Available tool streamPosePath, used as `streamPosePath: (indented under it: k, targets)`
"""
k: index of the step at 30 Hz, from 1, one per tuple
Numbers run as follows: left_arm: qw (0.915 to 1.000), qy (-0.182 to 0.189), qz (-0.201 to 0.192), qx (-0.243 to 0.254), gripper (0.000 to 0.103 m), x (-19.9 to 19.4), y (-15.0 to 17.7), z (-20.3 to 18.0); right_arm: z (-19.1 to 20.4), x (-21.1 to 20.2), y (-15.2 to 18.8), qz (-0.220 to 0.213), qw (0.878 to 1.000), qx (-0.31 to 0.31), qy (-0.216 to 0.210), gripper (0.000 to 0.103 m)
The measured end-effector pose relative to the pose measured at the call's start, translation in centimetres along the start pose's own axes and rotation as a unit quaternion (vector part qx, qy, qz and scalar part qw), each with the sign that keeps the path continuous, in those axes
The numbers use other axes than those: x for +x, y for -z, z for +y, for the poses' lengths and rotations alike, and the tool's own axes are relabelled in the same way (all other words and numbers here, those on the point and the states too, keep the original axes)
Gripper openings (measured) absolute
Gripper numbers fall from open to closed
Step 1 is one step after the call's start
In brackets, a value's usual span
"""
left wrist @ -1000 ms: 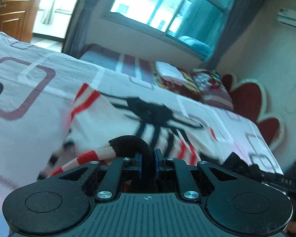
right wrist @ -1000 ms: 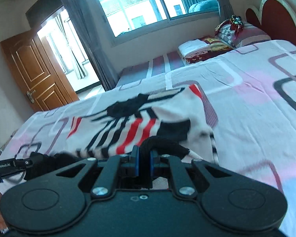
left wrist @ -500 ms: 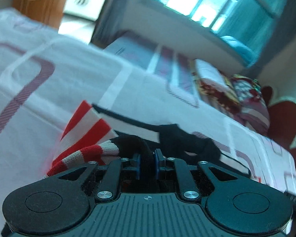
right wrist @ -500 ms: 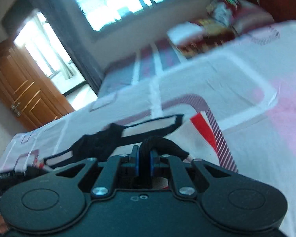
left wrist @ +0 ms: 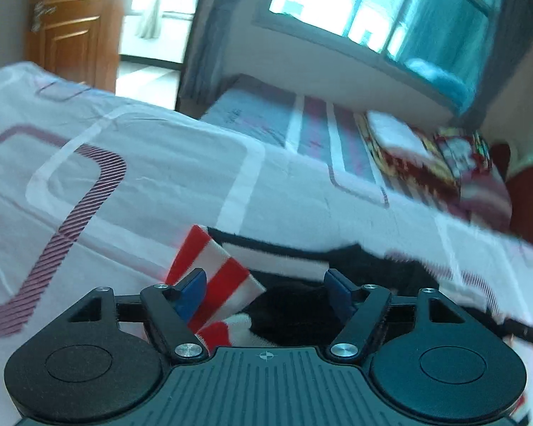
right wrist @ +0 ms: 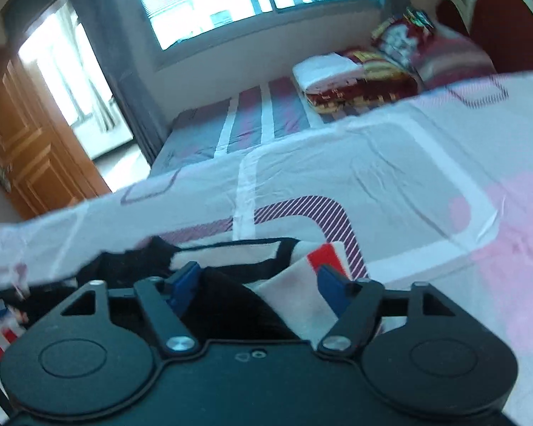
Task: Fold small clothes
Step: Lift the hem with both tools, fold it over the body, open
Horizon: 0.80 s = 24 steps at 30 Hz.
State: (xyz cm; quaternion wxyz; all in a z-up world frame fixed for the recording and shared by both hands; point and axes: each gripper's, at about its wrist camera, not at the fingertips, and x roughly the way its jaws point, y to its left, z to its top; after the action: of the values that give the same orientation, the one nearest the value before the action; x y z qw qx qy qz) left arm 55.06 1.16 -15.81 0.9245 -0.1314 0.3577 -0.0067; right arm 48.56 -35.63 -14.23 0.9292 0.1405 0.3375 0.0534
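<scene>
Both wrist views, one instant during the folding of a small garment on a bed. The left gripper [left wrist: 265, 280] sits low over the striped top [left wrist: 213, 269], its jaws spread wide apart with a red-and-white sleeve and black fabric lying loose between them, clamped by neither blue pad. The right gripper [right wrist: 259, 278] shows the same condition: jaws apart, straddling a black fold and a pale panel of the striped top [right wrist: 295, 284] without pinching it. The garment lies on the patterned bedsheet [left wrist: 142, 184], near the bed's near edge and well apart from the folded blankets [right wrist: 355, 78] stacked at the far side beside the headboard [right wrist: 508, 25]. Judged from this layout, the step in hand is the release after laying one fold down. Motion blur along the garment's far edge leaves it uncertain whether the fold lies flat and square. The next move probably calls for lifting both grippers off without dragging the cloth, then choosing fresh pinch points on an outer edge for the next fold.
</scene>
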Motion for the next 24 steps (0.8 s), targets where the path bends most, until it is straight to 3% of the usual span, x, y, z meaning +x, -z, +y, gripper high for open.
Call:
streamPosePath:
  k: [4,6,9,11,18,20,22,24]
  targets:
    - [0.9994,0.000,0.020,0.027,0.072,0.5,0.0,-0.1,0.8,0.9,0.1,0.018,0.999,-0.033,-0.007,0.074]
    - [0.9995,0.000,0.025,0.021,0.072,0.4,0.2,0.2,0.3,0.6,-0.1,0.002,1.000,-0.006,-0.020,0.076]
    - [0.9999,0.005,-0.014,-0.008,0.072,-1.1,0.3,1.1,-1.0,-0.2,-0.9,-0.028,0.998,0.045,-0.027,0.082]
    - [0.9996,0.001,-0.022,-0.014,0.072,-1.5,0.1,1.3,-1.1,-0.7,-1.3,-0.042,0.998,0.035,-0.022,0.082]
    - [0.9977,-0.002,0.032,0.061,0.076,0.0,1.5,0.0,0.2,1.6,0.3,0.030,0.998,-0.056,0.007,0.082]
    - [0.9981,0.005,0.030,0.053,0.076,-0.3,1.7,0.0,0.6,2.0,0.5,0.037,0.998,-0.059,-0.003,0.074]
    - [0.9984,0.013,0.007,0.054,0.077,-1.5,1.9,0.2,1.2,2.4,0.7,0.044,0.996,-0.075,-0.006,0.056]
    - [0.9981,0.003,-0.008,0.061,0.092,-2.3,2.0,0.7,1.7,2.5,0.8,0.042,0.995,-0.087,-0.006,0.054]
